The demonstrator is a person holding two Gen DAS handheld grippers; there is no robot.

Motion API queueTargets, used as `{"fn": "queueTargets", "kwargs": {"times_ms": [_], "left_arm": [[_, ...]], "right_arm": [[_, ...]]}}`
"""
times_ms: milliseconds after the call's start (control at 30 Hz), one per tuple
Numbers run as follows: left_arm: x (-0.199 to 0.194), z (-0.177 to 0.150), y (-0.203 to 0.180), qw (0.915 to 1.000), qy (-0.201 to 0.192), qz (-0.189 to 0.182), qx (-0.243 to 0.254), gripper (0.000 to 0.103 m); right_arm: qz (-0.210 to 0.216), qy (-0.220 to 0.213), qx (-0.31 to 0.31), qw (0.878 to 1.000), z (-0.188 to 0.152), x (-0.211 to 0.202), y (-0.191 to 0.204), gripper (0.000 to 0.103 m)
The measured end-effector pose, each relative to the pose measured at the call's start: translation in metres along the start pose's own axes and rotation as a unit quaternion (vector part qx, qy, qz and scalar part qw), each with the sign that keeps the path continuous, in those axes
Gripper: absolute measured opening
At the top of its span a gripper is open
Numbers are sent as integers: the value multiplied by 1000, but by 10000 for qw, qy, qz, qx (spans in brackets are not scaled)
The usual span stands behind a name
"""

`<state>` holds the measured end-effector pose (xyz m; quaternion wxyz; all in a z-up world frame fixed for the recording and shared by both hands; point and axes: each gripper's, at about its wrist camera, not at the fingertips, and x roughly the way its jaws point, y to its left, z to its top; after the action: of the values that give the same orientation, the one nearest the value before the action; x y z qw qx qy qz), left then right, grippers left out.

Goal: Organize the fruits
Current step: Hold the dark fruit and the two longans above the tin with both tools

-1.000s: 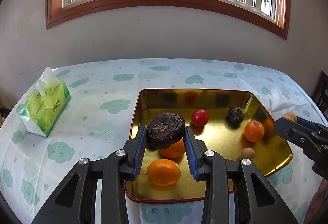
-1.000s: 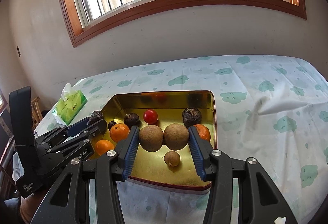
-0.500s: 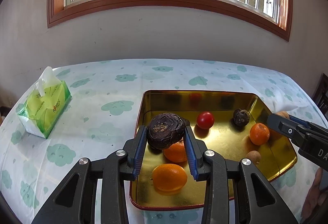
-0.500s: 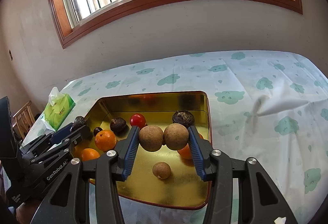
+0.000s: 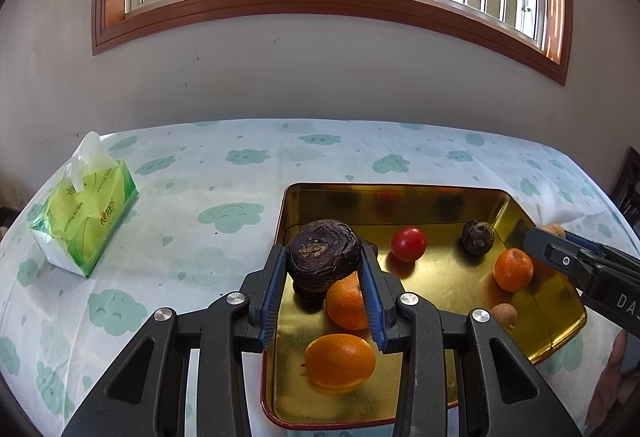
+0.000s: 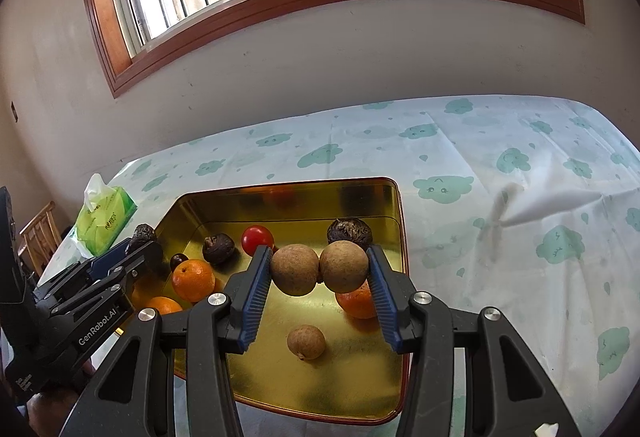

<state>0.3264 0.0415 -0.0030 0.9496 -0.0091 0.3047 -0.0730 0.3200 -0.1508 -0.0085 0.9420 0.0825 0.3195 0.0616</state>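
Note:
My left gripper [image 5: 323, 263] is shut on a dark wrinkled fruit [image 5: 322, 259] and holds it above the left edge of the gold tray [image 5: 560, 301]. My right gripper [image 6: 319, 269] is shut on two round brown fruits [image 6: 344, 265] side by side, above the tray [image 6: 280, 377]. In the tray lie oranges [image 5: 340, 360] [image 6: 193, 279], a red tomato [image 5: 408, 243] [image 6: 257, 239], dark wrinkled fruits [image 5: 477, 236] [image 6: 349, 232] and a small brown fruit [image 6: 306, 342]. The right gripper shows at the right edge of the left wrist view [image 5: 560, 251]; the left one shows at the left of the right wrist view [image 6: 138, 243].
A green tissue pack [image 5: 86, 215] stands on the cloud-print tablecloth [image 5: 208, 173] left of the tray. A fold in the cloth [image 6: 532, 207] lies right of the tray. A wooden chair [image 6: 38, 237] stands beyond the table's left end. The wall is behind the table.
Both grippers have drifted left over the tray with their fruits held; the tray appears shifted right in the left wrist view. Both grips are unchanged.

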Motion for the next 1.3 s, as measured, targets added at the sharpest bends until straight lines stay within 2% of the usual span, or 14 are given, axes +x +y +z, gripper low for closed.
{"fn": "queueTargets", "kwargs": {"times_ms": [1300], "left_arm": [[7,1,3,10000,-59,-10,65,37]], "right_arm": [[-5,-50,9,10000,4,8,4,45]]}}
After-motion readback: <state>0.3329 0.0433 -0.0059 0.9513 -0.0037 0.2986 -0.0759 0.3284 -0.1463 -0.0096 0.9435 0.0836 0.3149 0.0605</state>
